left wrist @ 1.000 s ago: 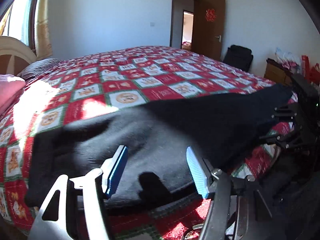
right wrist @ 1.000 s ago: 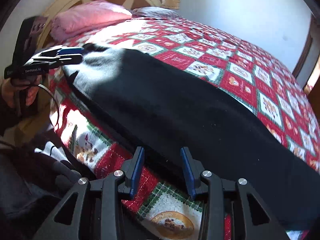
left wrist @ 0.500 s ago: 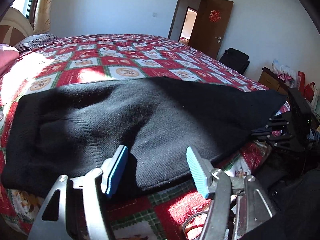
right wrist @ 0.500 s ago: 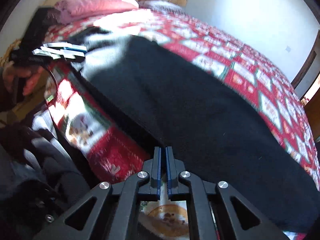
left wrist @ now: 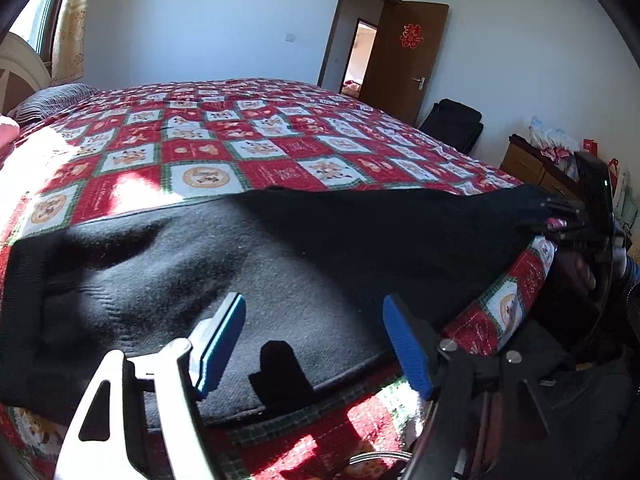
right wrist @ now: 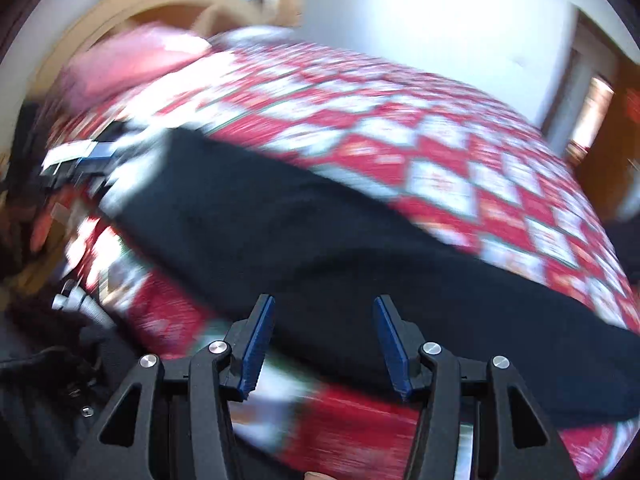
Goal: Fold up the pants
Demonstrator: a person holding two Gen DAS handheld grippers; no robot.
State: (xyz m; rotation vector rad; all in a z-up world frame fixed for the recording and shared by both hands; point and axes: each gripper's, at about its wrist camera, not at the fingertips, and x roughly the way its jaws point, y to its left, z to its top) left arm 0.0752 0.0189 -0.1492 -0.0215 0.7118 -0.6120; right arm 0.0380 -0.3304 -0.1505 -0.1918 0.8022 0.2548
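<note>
black pants [left wrist: 304,264] along bed edge [left wrist: 500,300], both grippers open above

Both wrist views look down close along opposite ends of the pants [left wrist: 280,264], sharing the bed [left wrist: 208,148].

The left gripper [left wrist: 312,340], jaws just widened, hovers empty over flat black knit pants [left wrist: 240,264]. They lie on a red-checked quilted bed [left wrist: 248,140].
</note>
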